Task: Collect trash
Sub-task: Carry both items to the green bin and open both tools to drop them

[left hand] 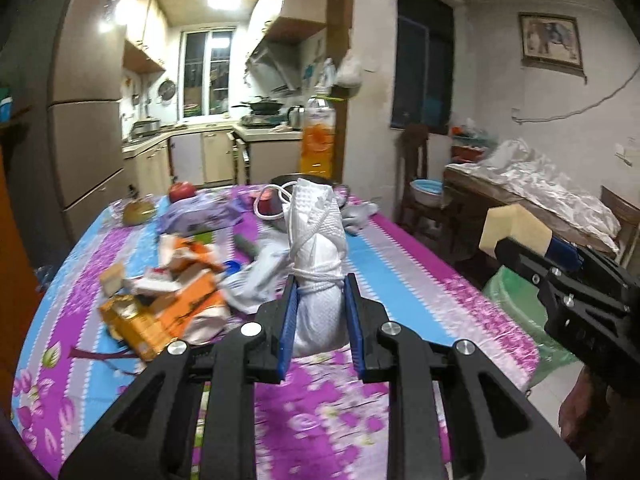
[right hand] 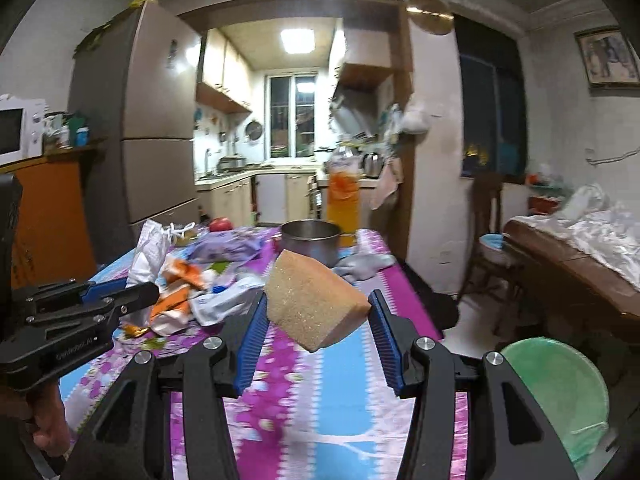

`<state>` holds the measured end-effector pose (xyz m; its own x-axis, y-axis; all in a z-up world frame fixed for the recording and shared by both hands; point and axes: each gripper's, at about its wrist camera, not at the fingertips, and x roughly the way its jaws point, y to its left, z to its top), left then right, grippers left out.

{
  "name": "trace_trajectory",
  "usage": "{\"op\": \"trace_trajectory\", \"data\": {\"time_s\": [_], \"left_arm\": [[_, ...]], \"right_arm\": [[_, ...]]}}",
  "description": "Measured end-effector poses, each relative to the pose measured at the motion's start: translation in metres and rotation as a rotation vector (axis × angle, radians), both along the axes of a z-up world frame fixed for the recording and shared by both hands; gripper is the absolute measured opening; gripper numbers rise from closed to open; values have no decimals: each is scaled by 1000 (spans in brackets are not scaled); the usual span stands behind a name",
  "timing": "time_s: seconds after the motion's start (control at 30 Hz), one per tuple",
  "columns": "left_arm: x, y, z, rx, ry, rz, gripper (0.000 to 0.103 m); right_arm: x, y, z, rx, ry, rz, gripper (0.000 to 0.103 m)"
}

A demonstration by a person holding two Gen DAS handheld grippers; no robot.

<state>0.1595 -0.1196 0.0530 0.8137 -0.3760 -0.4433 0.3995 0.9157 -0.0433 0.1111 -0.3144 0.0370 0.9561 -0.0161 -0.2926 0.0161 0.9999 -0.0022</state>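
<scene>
Two grippers hold trash over the table (left hand: 400, 264).
The left gripper (left hand: 320, 304) pinches a white paper bundle (left hand: 318, 248); the right gripper (right hand: 320, 328) pinches a sponge (right hand: 312, 300). The bottle (left hand: 318, 136) label is too blurry to read.

Ahead of me a wood-framed doorway opens onto a small kitchen (right hand: 280, 152) lit by a square ceiling lamp (right hand: 297, 40), with a window (right hand: 294, 114) at its far end. A tall refrigerator (right hand: 154, 120) stands to the left. On the right white wall hangs a framed picture (left hand: 551, 40) beside a dark window (left hand: 425, 56).
</scene>
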Motion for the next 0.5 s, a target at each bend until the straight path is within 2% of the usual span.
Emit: {"op": "trace_trajectory", "data": {"time_s": [0.2,0.5], "left_arm": [[1,-49,4,4,-1,-85,21],[-3,-137,9,-5,22,-239,21]], "right_arm": [[-15,-64,16,3,1,-103,51],[-37,-175,20,22,53,-275,51]]}}
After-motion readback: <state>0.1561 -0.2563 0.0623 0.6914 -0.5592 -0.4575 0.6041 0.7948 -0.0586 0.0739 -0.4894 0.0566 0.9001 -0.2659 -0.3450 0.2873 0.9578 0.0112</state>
